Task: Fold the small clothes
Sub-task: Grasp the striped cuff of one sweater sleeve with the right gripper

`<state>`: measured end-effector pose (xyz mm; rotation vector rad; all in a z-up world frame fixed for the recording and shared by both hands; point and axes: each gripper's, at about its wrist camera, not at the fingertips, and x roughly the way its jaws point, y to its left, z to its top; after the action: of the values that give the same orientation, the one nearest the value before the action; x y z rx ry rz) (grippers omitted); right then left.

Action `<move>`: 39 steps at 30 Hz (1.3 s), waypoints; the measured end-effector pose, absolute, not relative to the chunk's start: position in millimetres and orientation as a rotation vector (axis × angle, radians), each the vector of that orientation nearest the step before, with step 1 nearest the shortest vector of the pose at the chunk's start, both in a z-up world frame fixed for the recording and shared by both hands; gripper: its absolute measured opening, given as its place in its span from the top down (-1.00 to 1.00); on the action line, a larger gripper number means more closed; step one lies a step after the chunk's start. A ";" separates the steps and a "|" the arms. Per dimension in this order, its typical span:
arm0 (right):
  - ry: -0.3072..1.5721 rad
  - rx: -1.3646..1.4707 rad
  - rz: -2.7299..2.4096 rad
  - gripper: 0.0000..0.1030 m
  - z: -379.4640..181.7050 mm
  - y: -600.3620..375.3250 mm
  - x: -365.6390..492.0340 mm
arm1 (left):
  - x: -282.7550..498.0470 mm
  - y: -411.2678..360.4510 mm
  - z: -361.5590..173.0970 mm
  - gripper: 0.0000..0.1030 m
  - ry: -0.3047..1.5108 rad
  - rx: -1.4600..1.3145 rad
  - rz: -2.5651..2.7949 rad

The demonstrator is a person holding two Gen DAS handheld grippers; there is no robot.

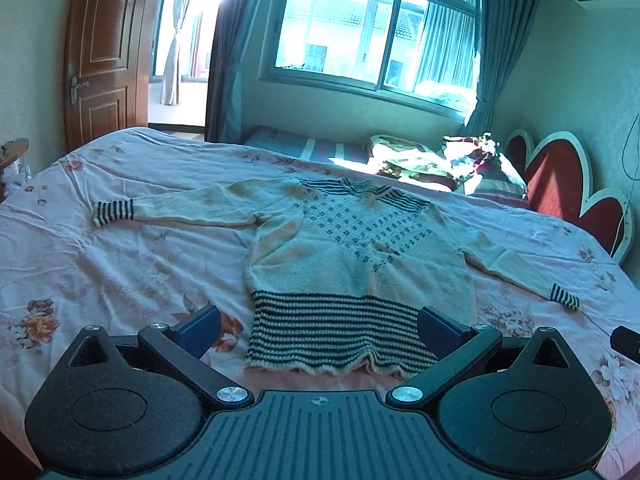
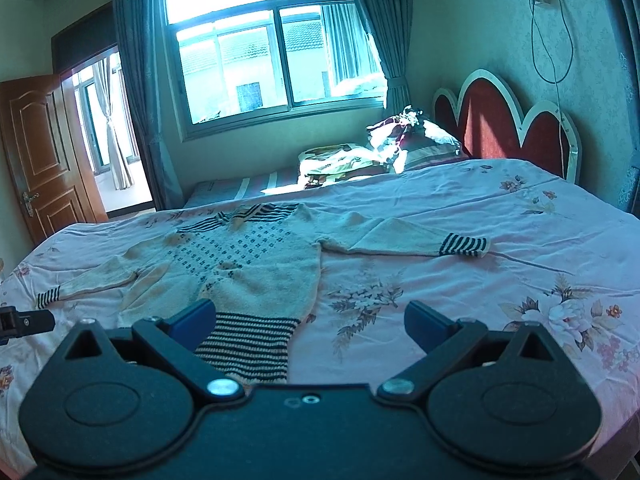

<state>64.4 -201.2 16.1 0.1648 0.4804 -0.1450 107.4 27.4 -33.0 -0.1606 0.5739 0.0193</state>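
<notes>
Sweater (image 1: 352,256) is laid out flat, front up, on the floral bedsheet (image 1: 120,272), both sleeves stretched out to the sides and the striped hem (image 1: 340,332) nearest the cameras, so it looks set up for folding with nothing folded yet. Left gripper (image 1: 318,330) hovers just over the hem with its jaws spread wide, one blue pad on each side of the striped band, holding nothing. Right gripper (image 2: 306,322) is also wide open and empty, sitting off toward the sweater's right edge, so its left pad is over the hem corner and the other is over bare sheet. My guess is they're parked at the hem side because that's the easy place to start from, either grabbing the bottom corners or reaching out for the sleeves first. The sleeve (image 2: 404,240) with the striped cuff on the right lies well apart from the body, so it would need bringing in across the chest. Knit looks thick and floppy, probably bunches if pinched too shallow. Pillows (image 2: 400,140) and bedding piled near the headboard (image 2: 504,120) are out of the way.
</notes>
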 end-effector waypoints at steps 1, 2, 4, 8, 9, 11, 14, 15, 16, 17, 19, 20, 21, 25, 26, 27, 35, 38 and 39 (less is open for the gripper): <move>0.477 0.166 -0.167 -0.73 14.9 -205.7 72.8 | 119.6 28.1 -34.1 -1.00 0.570 -0.149 0.020; 0.474 0.170 -0.186 -0.69 13.9 -210.7 81.0 | 133.8 27.9 -34.7 -1.00 0.564 -0.136 0.014; 0.467 0.190 -0.224 -0.57 11.7 -224.1 99.6 | 157.0 29.3 -34.2 -1.00 0.555 -0.132 0.003; 0.465 0.255 -0.306 -0.31 9.3 -255.6 132.8 | 198.7 39.2 -29.4 -1.00 0.549 -0.151 0.003; 0.455 0.284 -0.321 -0.18 8.1 -266.0 139.5 | 205.8 41.7 -29.6 -1.00 0.543 -0.151 0.004; 0.439 0.334 -0.352 0.01 3.7 -286.1 151.1 | 225.0 47.9 -33.9 -1.00 0.557 -0.145 0.009; 0.443 0.456 -0.387 0.21 -9.0 -322.6 170.3 | 248.4 56.4 -43.9 -1.00 0.590 -0.167 0.016; 0.441 0.491 -0.399 0.21 -14.6 -333.6 175.6 | 254.9 58.3 -48.2 -1.00 0.602 -0.176 0.020; 0.446 0.537 -0.418 0.22 -22.4 -346.4 181.7 | 262.6 58.7 -53.5 -1.00 0.618 -0.180 0.025; 0.459 0.600 -0.438 0.22 -33.1 -361.7 189.2 | 270.0 57.5 -58.5 -1.00 0.637 -0.179 0.030; 0.468 0.711 -0.459 0.23 -55.7 -389.4 201.4 | 281.5 54.4 -66.8 -1.00 0.661 -0.170 0.060; 0.475 0.747 -0.476 0.23 -65.9 -399.7 207.1 | 287.7 51.6 -71.7 -1.00 0.664 -0.161 0.072; 0.480 0.775 -0.488 0.22 -74.5 -409.1 213.5 | 292.5 48.8 -74.8 -1.00 0.667 -0.150 0.083; 0.484 0.908 -0.509 0.22 -113.9 -449.1 238.3 | 316.8 38.6 -84.6 -1.00 0.715 -0.155 0.111; 0.485 0.945 -0.517 0.22 -122.7 -457.8 243.4 | 321.0 36.9 -86.3 -1.00 0.718 -0.168 0.121; 0.487 0.972 -0.527 0.22 -131.1 -467.7 249.9 | 327.2 35.7 -88.4 -1.00 0.723 -0.182 0.134; 0.482 0.971 -0.531 0.61 -149.6 -489.2 269.6 | 367.0 13.0 -100.9 -1.00 0.786 -0.147 0.200; 0.492 0.916 -0.546 0.85 -149.3 -489.9 277.1 | 373.7 14.5 -104.6 -1.00 0.807 -0.138 0.202; 0.495 0.879 -0.549 0.86 -146.8 -488.3 281.5 | 375.5 17.2 -105.8 -1.00 0.813 -0.141 0.206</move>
<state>281.5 -488.3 -146.8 0.8787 0.4948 -0.5490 375.5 17.2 -105.8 -0.1409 0.8128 0.2060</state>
